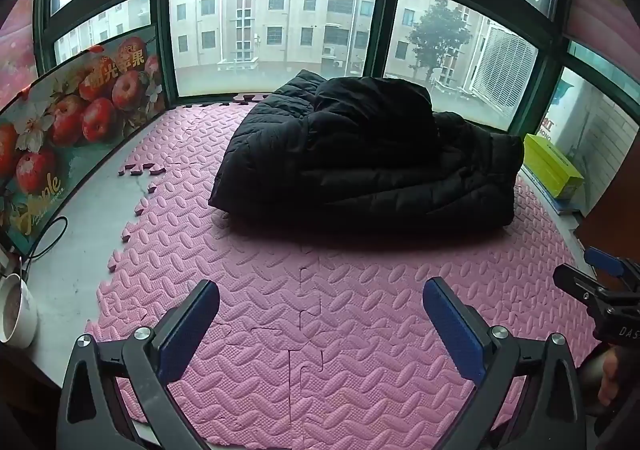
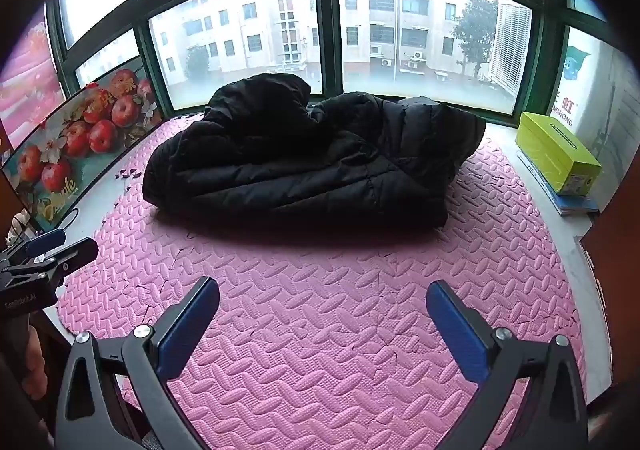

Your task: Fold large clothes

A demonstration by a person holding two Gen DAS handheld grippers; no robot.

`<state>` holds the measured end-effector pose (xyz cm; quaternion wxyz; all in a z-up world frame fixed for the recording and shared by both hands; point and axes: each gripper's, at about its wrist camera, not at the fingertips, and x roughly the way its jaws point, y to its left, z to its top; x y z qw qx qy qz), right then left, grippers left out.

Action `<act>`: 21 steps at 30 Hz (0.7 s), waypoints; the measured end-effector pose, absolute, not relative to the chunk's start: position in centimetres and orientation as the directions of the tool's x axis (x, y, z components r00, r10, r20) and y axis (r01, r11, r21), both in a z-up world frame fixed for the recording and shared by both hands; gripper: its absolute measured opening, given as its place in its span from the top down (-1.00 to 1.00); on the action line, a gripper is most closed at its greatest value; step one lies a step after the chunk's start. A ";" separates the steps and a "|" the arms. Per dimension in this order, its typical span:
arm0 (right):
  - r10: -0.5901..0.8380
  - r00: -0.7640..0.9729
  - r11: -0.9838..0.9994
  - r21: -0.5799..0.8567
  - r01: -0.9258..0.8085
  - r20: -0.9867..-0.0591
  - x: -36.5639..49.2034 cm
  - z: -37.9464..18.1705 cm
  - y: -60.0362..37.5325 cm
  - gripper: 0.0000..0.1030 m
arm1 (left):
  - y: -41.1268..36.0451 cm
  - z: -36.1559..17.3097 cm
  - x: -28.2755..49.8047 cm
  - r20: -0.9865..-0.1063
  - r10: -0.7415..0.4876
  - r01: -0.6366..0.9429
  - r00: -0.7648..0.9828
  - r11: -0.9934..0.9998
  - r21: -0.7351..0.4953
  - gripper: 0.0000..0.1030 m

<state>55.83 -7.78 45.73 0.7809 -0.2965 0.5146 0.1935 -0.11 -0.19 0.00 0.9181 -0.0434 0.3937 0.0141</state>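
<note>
Here, in the left wrist view, the left gripper [image 1: 320, 314] is seen with its jaws spread wide over bare pink foam mat [image 1: 320, 350], nothing between them. The black puffer jacket [image 1: 360, 154] is heaped toward the mat's far edge, by the window. A mug [image 1: 16, 310] stands off the mat's left edge; it could be knocked by a wide left sweep.

In the right wrist view, the right gripper [image 2: 322, 316] is likewise spread and empty, the jacket well apart. A yellow box [image 2: 558, 152] sits at the far right corner. The slippery bulk could spring open if only one layer is pinched.
</note>
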 end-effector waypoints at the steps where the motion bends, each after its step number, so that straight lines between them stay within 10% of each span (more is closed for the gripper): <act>1: -0.003 0.396 0.749 -0.265 -0.607 -0.918 55.8 45.8 -7.7 -1.00 | -0.3 0.0 -0.1 -0.726 -0.011 -0.056 0.688 0.996 -0.068 -1.00; 21: -0.003 0.378 0.744 -0.255 -0.618 -0.926 55.7 45.0 -7.2 -1.00 | -1.0 -0.4 0.3 -0.748 -0.070 -0.020 0.660 0.994 -0.111 -1.00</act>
